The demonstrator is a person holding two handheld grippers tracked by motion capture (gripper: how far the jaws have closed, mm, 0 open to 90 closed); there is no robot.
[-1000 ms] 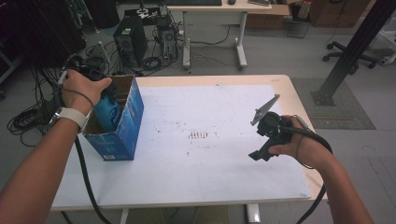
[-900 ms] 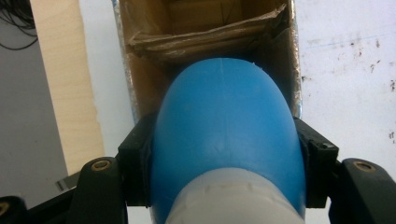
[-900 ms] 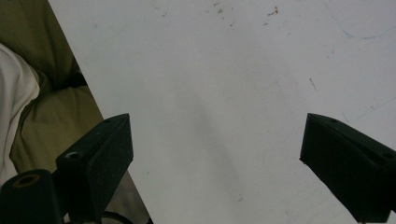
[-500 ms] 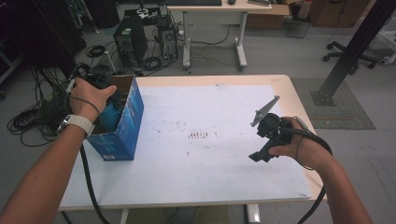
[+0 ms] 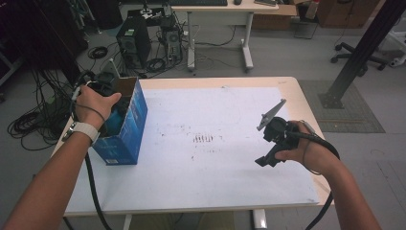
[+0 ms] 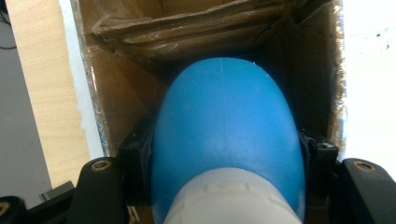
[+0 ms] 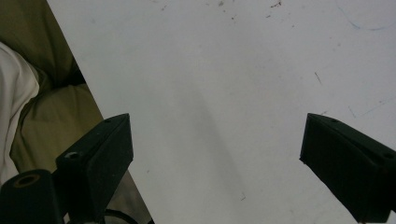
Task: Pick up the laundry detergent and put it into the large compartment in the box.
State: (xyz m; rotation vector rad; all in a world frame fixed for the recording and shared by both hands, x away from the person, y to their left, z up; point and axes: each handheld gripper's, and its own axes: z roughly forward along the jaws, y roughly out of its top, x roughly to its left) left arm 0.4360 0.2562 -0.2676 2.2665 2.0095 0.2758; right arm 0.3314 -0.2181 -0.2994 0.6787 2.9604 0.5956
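At the left side of the table (image 5: 201, 191), the left gripper (image 5: 103, 93) hangs in the open top of a blue cardboard box (image 5: 125, 134), the person's left hand (image 5: 93, 103) wrapped over its body. In the left gripper view its 2 black jaws are clamped on the sides of a blue bottle (image 6: 224, 135) with a white cap (image 6: 229, 196); the cap sits nearest the camera and the rounded blue body points away from the tool, down into the box. Brown inner walls (image 6: 299, 70) of the box stand close on both sides of the jaws, and folded cardboard flaps (image 6: 187, 28) lie beyond the bottle's far end. From the high view, a patch of the blue bottle (image 5: 115, 120) shows just below the hand, inside the box wall.

Between the 2 tools lies bare white tabletop with a small dark smudge (image 5: 203, 139).

At the right, the right gripper (image 5: 270, 155) is held just above the table in the right hand (image 5: 306, 151), well apart from the box. In the right gripper view its 2 jaws stand wide apart with nothing between them, white table (image 7: 224, 93) beyond them. A grey 3-cornered plate (image 5: 270, 114) sticks up from its top.
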